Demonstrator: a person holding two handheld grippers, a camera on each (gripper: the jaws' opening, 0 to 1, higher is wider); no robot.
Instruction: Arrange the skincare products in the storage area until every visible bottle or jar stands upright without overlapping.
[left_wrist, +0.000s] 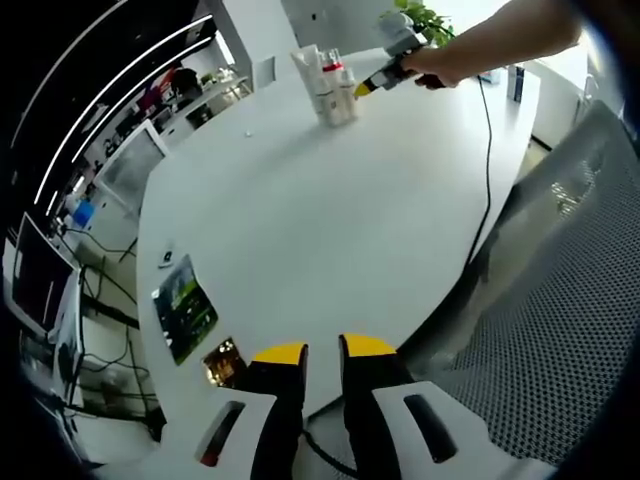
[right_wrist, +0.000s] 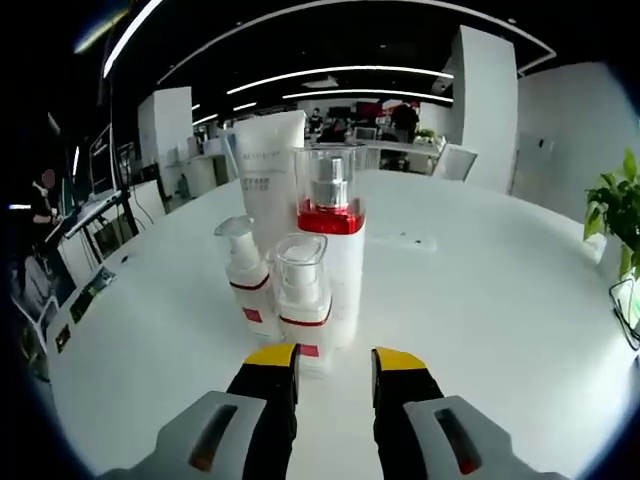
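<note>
Several skincare containers stand upright in a tight cluster on the white table (right_wrist: 480, 300). At the back is a white tube (right_wrist: 268, 165). Beside it rises a tall bottle (right_wrist: 332, 250) with a red band and clear cap. A small pump bottle (right_wrist: 247, 280) and a small capped bottle (right_wrist: 302, 305) stand in front. My right gripper (right_wrist: 335, 358) is open just short of the front bottle, holding nothing. In the left gripper view the cluster (left_wrist: 328, 85) is at the table's far end, with the right gripper (left_wrist: 362, 88) beside it, held by a person's arm. My left gripper (left_wrist: 323, 352) is slightly open and empty at the near table edge.
A card with a green picture (left_wrist: 185, 305) and a small dark item (left_wrist: 222, 362) lie near the table's near edge. A black cable (left_wrist: 488, 150) runs along the right side. A mesh chair (left_wrist: 570, 330) stands beside the table. A potted plant (right_wrist: 615, 215) and a flat white object (right_wrist: 405, 240) are further back.
</note>
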